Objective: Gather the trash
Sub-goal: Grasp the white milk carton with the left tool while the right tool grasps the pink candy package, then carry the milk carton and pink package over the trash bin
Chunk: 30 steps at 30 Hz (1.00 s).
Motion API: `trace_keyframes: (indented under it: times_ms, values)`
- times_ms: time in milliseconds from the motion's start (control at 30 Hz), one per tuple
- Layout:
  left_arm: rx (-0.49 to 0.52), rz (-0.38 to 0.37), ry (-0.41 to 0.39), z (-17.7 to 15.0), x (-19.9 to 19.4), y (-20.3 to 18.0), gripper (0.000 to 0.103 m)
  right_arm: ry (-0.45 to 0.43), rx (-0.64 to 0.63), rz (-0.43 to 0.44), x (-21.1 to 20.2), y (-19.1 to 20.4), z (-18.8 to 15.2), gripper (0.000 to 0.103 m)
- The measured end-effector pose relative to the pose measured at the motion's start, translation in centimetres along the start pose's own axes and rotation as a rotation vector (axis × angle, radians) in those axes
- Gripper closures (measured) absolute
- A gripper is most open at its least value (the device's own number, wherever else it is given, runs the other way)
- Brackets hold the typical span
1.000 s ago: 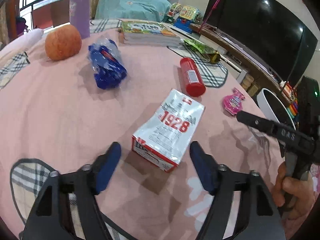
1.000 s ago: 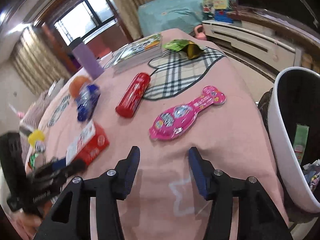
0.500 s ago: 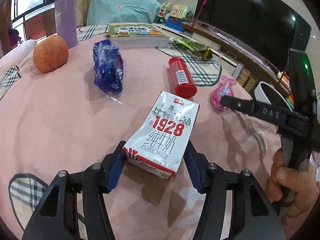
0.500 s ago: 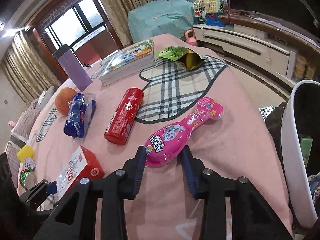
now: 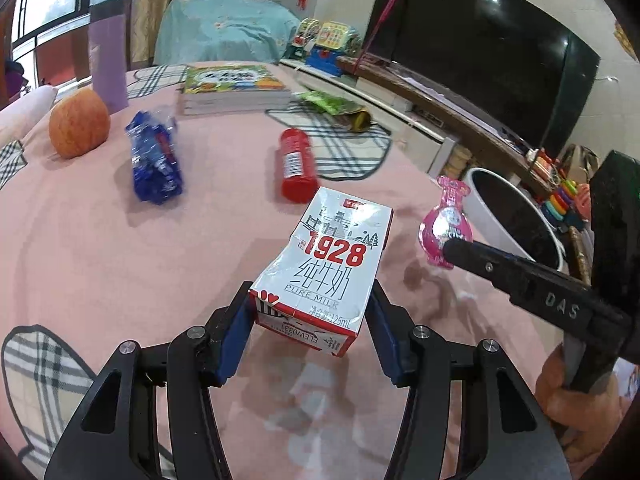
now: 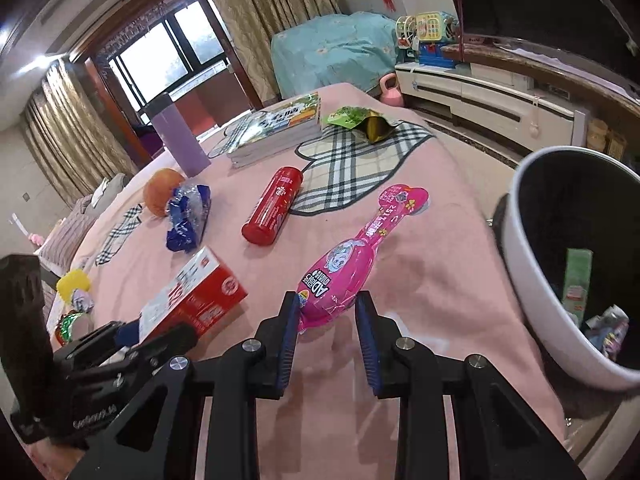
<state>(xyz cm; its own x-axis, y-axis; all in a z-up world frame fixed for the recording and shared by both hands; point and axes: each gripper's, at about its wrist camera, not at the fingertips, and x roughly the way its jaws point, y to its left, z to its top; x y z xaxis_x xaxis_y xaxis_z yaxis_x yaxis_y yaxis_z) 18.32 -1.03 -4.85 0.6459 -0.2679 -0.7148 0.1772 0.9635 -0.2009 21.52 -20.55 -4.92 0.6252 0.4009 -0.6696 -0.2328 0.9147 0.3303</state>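
White "1928 PURE MILK" carton (image 5: 324, 276) gripped in left fingers (image 5: 234, 328); right fingers (image 6: 288, 340) closing on pink "AD" packet (image 6: 352, 264).

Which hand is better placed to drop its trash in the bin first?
Right, probably. The right gripper, closing on the pink pack, is beside the bin; the left gripper's milk carton is farther away.

Black grippers; blue-padded fingers (image 5: 234, 334); silver screws; "DAS" embossed.

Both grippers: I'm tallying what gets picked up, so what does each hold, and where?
Left gripper clamps the milk carton across its near end. Right gripper, jaws closing, pinches the pink package at its wide near end.
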Motion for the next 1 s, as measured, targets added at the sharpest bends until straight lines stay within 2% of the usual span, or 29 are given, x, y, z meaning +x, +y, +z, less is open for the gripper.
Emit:
trace_keyframes:
  times_ms: [433, 1000]
  values:
    - [0.074, -0.065, 0.002, -0.1, -0.4, -5.0, 0.049, -0.07, 0.034, -0.038, -6.1, -2.5, -1.7, 0.074]
    - [0.18, -0.102, -0.005, 0.9, -0.5, -11.3, 0.049, -0.146, 0.101, -0.087, -10.5, -6.5, -2.8, 0.075]
